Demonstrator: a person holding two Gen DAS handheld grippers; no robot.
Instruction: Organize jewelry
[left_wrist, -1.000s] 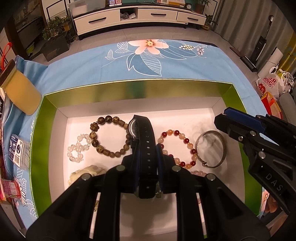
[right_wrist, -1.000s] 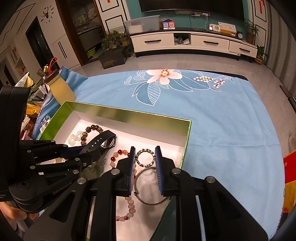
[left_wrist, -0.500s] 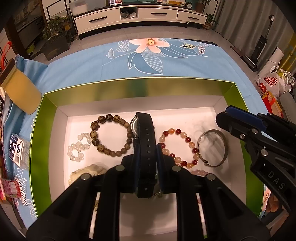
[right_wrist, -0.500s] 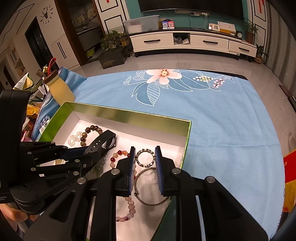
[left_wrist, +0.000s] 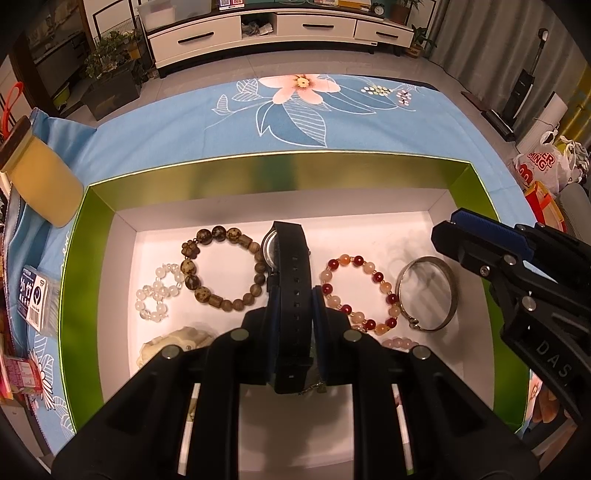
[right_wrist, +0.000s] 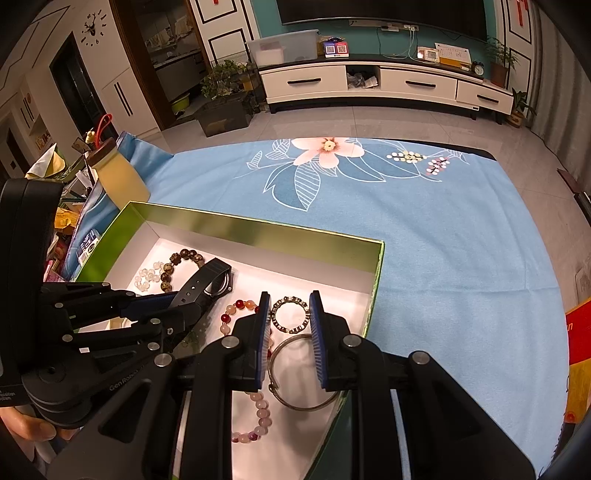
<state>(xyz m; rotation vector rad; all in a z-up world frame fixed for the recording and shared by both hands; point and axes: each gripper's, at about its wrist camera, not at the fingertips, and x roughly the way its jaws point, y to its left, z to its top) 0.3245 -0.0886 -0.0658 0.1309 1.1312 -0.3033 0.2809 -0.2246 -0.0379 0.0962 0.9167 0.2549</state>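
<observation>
Bracelets (left_wrist: 359, 291) in green box (left_wrist: 280, 168), left jaws grasping watch (left_wrist: 291, 280), right jaws released.

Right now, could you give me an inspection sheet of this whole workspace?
Surface: blue flowered cloth.
Job's things: green box holding brown bracelet, red bracelet, clear bracelet, bangle, small ring.
Clutter: yellow jar, card packet.
Grippers: left gripper shut on watch; right gripper open, empty, above the box.
Cables: some at the wall under the TV.
Surroundings: cabinet, plants.
</observation>
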